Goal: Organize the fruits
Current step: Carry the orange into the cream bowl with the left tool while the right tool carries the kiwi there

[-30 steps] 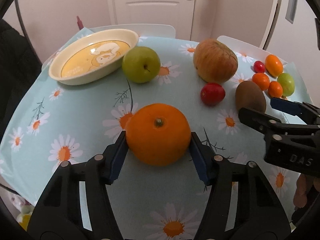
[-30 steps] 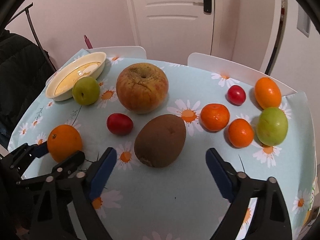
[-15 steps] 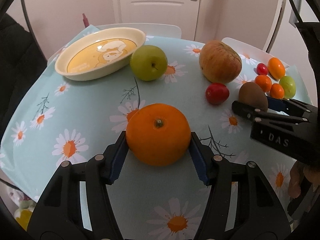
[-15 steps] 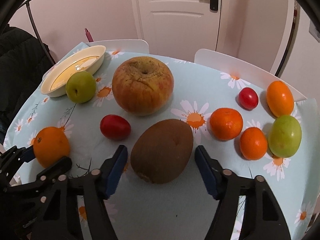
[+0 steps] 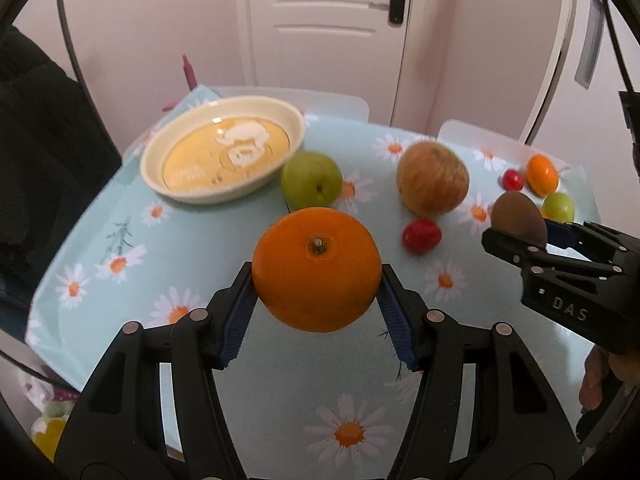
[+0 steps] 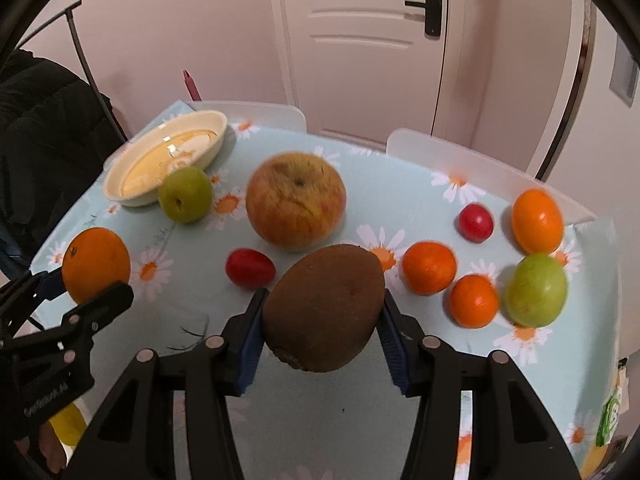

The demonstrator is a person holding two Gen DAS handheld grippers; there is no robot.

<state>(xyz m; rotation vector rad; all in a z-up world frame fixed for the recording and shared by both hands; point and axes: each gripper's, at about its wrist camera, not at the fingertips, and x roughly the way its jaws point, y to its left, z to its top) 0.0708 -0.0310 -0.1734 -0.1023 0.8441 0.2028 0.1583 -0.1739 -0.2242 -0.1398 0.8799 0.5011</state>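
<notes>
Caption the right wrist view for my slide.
Right tool grips a brown kiwi above the daisy tablecloth; left tool holds an orange.

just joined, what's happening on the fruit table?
A person is sorting fruit with two handheld grippers. The left gripper is clamped on an orange; the right gripper is clamped on a kiwi. The dish has no fruit in it. Apples, small oranges and red fruits sit on the daisy tablecloth.

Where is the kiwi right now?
The kiwi sits clamped in the right gripper, front centre of the right wrist view, just ahead of the big apple and beside the red tomato.
</notes>
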